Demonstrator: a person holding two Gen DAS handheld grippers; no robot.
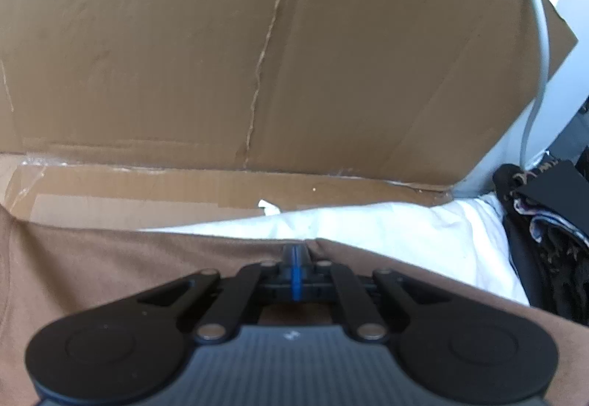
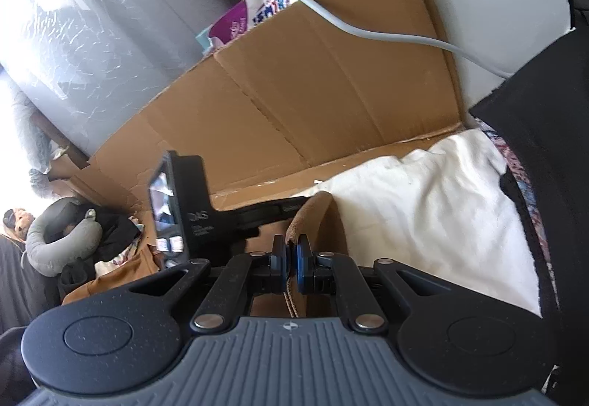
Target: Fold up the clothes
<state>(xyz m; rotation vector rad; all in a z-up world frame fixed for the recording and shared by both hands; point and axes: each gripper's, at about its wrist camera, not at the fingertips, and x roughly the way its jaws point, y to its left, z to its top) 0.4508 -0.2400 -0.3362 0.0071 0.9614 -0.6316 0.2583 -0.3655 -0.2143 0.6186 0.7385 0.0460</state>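
Your right gripper (image 2: pixel 291 255) is pinched tight on a hem of the brown garment (image 2: pixel 307 218), the edge standing up in a curl between the blue pads (image 2: pixel 303 262). Your left gripper (image 1: pixel 294 258) has its fingers pressed together at the garment's (image 1: pixel 110 277) far edge, right where the fabric creases; I can't tell whether any cloth is actually caught between them. The brown cloth spreads across the near part of the left view, lying over a white sheet (image 1: pixel 405 233). Beyond it stands a cardboard wall (image 1: pixel 221 56), with a grey cable (image 1: pixel 541 37) running down at far right. In the right view, your left tool (image 2: pixel 180 207) sits to the left, and a grey neck pillow (image 2: pixel 59 240) lies further left.
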